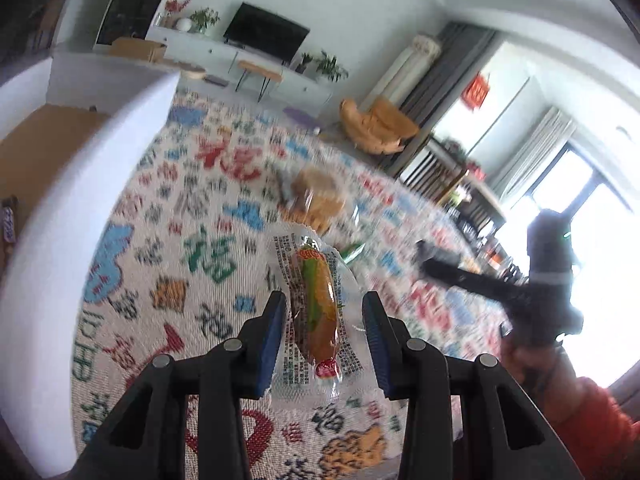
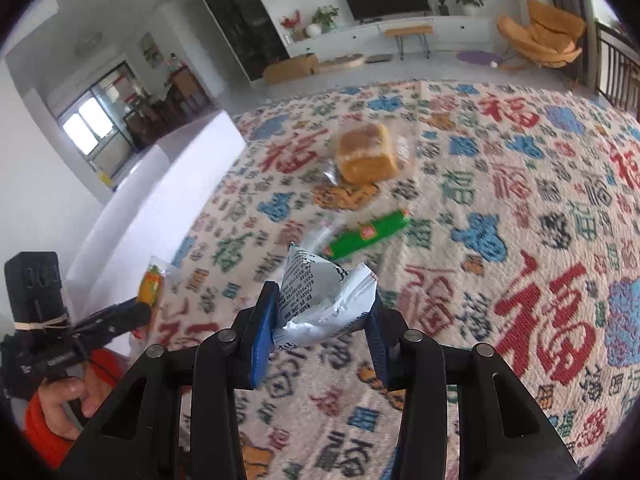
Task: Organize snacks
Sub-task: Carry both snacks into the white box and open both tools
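Note:
My left gripper (image 1: 324, 320) is shut on a clear packet with an orange and green sausage snack (image 1: 316, 304), held lengthwise between the blue pads above the patterned cloth (image 1: 192, 248). The right wrist view shows that same packet (image 2: 150, 284) sticking out of the left gripper (image 2: 140, 312) beside a white box. My right gripper (image 2: 320, 316) is shut on a crumpled silver-white packet (image 2: 324, 300) with black print, lifted off the cloth (image 2: 520, 200). On the cloth lie a bagged bread loaf (image 2: 366, 154) and a green stick snack (image 2: 368, 234).
A white box (image 1: 80, 200) with a brown inside stands at the cloth's left edge, seen also as the white box (image 2: 160, 200). A dark wrapped bar (image 1: 8, 224) lies inside it. A hand in an orange sleeve (image 2: 60, 404) holds the left tool. Living room furniture stands behind.

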`<state>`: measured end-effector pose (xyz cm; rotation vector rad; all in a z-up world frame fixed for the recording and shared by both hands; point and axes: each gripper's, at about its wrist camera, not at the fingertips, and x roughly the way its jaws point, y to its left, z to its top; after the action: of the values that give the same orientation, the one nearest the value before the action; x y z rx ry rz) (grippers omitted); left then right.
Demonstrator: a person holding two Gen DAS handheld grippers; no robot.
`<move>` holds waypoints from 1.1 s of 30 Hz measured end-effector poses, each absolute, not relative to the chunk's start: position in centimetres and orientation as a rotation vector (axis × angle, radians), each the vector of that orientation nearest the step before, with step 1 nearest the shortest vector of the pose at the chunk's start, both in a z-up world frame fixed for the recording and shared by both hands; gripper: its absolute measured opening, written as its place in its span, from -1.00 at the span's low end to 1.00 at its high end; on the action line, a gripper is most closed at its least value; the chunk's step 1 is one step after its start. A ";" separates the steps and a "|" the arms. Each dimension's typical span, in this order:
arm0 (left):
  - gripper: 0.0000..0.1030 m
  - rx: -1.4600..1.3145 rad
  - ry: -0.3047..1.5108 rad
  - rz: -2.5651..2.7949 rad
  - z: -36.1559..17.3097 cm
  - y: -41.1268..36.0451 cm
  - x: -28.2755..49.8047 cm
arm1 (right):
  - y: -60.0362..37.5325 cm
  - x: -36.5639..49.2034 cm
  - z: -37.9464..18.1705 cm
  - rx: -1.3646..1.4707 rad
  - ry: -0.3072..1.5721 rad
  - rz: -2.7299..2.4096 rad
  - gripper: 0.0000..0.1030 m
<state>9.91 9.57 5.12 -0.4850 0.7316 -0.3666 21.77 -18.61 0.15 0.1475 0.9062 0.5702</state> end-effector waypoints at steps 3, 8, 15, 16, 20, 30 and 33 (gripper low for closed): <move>-0.24 -0.520 0.647 -0.330 9.0 12.5 8.5 | -15.7 22.2 2.8 0.148 0.874 0.635 -0.16; -0.24 -0.512 0.540 -0.149 13.9 18.9 5.9 | -7.0 22.7 8.3 0.139 0.796 0.804 -0.16; 0.26 -0.423 0.574 0.279 14.3 26.7 5.2 | 7.5 21.1 12.9 0.083 0.766 1.020 0.18; 0.51 -0.416 0.585 0.347 13.9 27.5 5.0 | 8.7 20.9 12.9 0.061 0.772 1.018 0.38; 0.58 -0.463 0.550 0.412 12.9 29.1 3.1 | 9.6 20.7 12.7 0.045 0.768 1.017 0.37; 0.70 -0.431 0.496 0.127 15.3 21.0 5.7 | -5.1 24.4 11.2 0.024 0.615 0.643 0.43; 0.83 -0.372 0.530 0.013 15.2 16.6 6.4 | -10.7 26.1 5.9 -0.007 0.692 0.485 0.43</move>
<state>6.44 16.63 15.17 -0.3719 0.5302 0.0127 26.15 -10.65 5.86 -0.0073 0.6924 0.4849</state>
